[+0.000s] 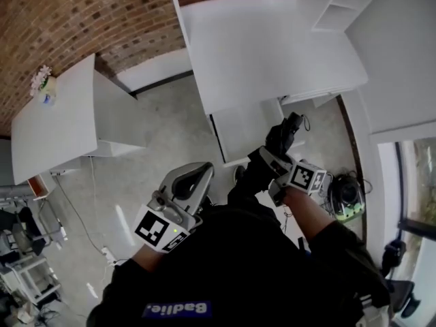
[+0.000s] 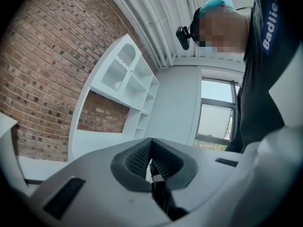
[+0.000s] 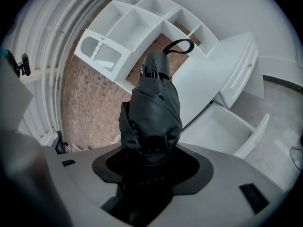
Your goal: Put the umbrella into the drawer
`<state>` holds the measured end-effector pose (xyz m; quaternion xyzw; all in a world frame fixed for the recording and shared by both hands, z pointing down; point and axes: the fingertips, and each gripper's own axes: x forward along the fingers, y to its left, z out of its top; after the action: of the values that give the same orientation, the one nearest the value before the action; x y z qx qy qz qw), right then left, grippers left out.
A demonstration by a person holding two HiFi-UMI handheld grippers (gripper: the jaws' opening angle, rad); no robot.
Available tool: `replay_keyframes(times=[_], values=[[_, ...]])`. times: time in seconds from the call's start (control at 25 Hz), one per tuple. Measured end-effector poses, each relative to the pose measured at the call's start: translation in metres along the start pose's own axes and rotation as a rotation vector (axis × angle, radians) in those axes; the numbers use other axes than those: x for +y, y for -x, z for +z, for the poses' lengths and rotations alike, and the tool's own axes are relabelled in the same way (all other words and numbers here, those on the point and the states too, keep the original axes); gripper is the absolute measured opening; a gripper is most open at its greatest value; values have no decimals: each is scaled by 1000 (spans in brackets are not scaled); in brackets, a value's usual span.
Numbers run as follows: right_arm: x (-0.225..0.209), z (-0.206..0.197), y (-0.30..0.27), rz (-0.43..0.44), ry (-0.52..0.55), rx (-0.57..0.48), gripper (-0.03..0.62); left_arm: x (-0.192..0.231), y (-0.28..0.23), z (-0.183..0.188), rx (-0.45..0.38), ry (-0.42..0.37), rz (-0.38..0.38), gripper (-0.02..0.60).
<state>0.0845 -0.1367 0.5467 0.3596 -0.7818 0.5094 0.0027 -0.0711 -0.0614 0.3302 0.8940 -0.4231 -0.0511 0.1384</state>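
A folded black umbrella [image 3: 151, 108] sticks out from between the jaws of my right gripper [image 3: 151, 162], which is shut on its lower end. The umbrella's wrist loop [image 3: 179, 44] is at the far tip. In the head view the right gripper [image 1: 272, 162] holds the umbrella [image 1: 281, 138] just to the right of the open white drawer [image 1: 242, 131]. The same drawer [image 3: 220, 129] shows low right in the right gripper view, and what I see of its inside is bare. My left gripper [image 1: 194, 179] hangs over the floor to the drawer's left. Its pads [image 2: 142, 157] meet, and the gripper [image 2: 151, 162] holds nothing.
The drawer belongs to a white desk [image 1: 266, 39] against a brick wall, with a white shelf unit [image 1: 340, 2] above it. At the left stands a small white table [image 1: 54, 121] with a flower pot [image 1: 42, 84]. Cables and a green device [image 1: 347, 199] lie on the floor at the right.
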Motion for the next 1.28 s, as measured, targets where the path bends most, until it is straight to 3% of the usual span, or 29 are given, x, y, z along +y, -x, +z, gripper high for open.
replay_keyframes(times=[0.32, 0.68, 1.0, 1.28], values=[[-87, 18, -59, -69, -174, 65, 262, 25, -68, -7, 37, 12, 64, -3], [-171, 12, -106, -216, -343, 95, 262, 34, -90, -8, 37, 8, 128, -3], [-211, -4, -141, -306, -431, 160, 262, 43, -92, -7, 54, 10, 182, -3], [-238, -7, -169, -357, -525, 141, 262, 55, -88, -5, 48, 23, 238, -3]])
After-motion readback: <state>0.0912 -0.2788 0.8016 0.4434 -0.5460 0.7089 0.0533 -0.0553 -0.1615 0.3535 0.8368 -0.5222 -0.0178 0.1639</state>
